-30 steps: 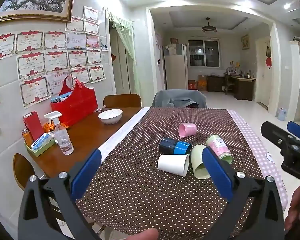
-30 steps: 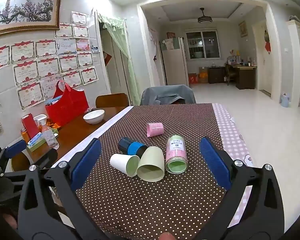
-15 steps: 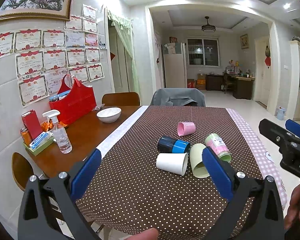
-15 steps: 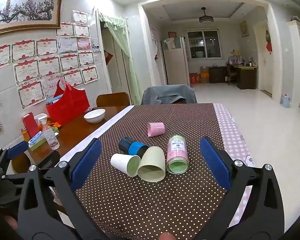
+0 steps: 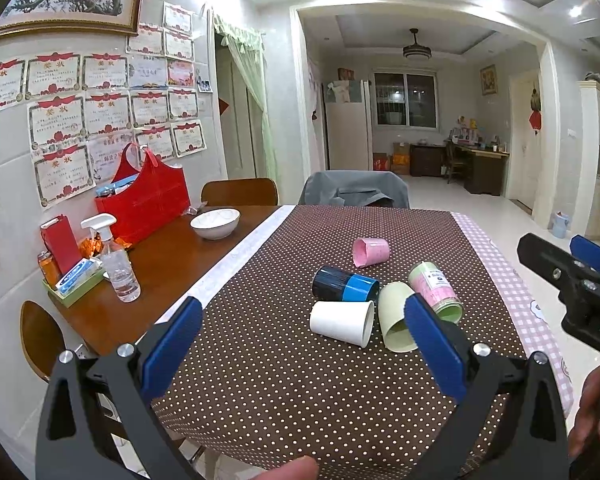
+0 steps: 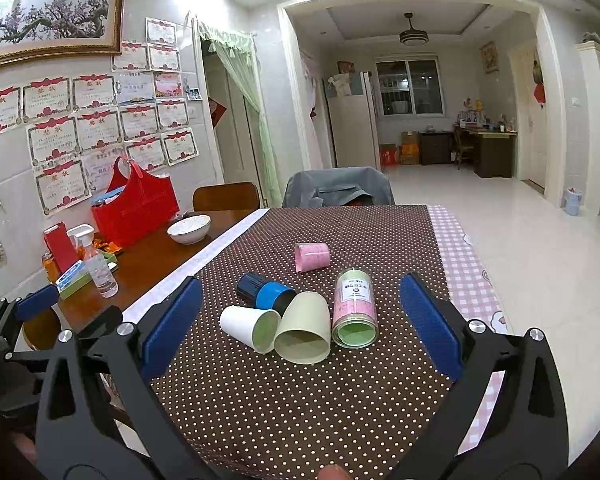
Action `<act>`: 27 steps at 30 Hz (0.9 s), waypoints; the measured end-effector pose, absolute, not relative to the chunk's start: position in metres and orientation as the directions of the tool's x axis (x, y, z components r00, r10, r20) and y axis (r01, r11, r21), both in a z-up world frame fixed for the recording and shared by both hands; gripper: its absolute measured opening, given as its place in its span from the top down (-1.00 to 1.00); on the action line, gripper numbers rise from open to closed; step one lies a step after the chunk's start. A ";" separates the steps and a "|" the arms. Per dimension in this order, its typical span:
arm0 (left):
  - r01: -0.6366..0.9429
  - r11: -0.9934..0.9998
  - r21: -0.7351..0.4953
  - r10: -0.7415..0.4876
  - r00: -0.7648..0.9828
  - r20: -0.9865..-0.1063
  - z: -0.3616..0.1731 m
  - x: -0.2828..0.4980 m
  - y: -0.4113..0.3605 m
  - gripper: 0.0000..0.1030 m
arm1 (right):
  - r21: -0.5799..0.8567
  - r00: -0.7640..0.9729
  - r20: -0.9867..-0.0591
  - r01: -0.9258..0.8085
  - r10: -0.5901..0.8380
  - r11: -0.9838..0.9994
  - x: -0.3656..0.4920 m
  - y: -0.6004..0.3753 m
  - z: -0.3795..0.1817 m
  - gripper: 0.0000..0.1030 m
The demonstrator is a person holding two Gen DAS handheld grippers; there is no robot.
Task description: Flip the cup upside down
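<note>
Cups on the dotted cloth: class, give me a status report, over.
Left tool open, right tool open, both empty. Five cups lying on their sides, none flipped; pale green cup nearest. White cup and labelled pink cup crowd it.

A brown cloth table cover (image 6: 300, 400) with white dots lies matt over the glossy, polished wooden table (image 5: 160, 272). The white cup (image 6: 249, 327) looks like matt paper, the pale green cup (image 6: 304, 332) like smooth plastic, and the white bowl (image 5: 215, 222) is glossy glazed ceramic.

A family home's dining room: a wooden dining table (image 5: 160, 264) with chairs (image 5: 240, 191), framed certificates (image 5: 100, 108) on the left wall, a fridge (image 5: 346, 124) and desk (image 5: 480, 164) in the far room.
</note>
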State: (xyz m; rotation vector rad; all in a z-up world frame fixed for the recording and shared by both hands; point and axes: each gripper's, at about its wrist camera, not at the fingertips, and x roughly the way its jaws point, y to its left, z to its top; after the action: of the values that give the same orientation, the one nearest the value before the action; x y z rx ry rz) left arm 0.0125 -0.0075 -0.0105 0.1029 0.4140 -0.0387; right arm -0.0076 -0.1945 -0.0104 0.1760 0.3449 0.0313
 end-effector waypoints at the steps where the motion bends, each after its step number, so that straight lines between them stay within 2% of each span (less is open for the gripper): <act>1: 0.059 0.994 0.091 -0.018 0.915 -0.404 -0.011 0.012 -0.007 -0.92 | 0.177 0.941 -0.334 -0.001 0.061 0.984 -0.007 -0.195 -0.011 -0.88; 27: 0.061 0.995 0.082 -0.019 0.900 -0.435 -0.020 0.025 -0.007 -0.92 | 0.162 0.935 -0.350 -0.002 0.059 0.987 0.004 -0.199 -0.012 -0.88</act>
State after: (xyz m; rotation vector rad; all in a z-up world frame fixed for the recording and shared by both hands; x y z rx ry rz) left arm 0.0251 -0.0073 -0.0200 0.0940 0.4489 -0.0416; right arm 0.0036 -0.1990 -0.0122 0.1609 0.3615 0.0312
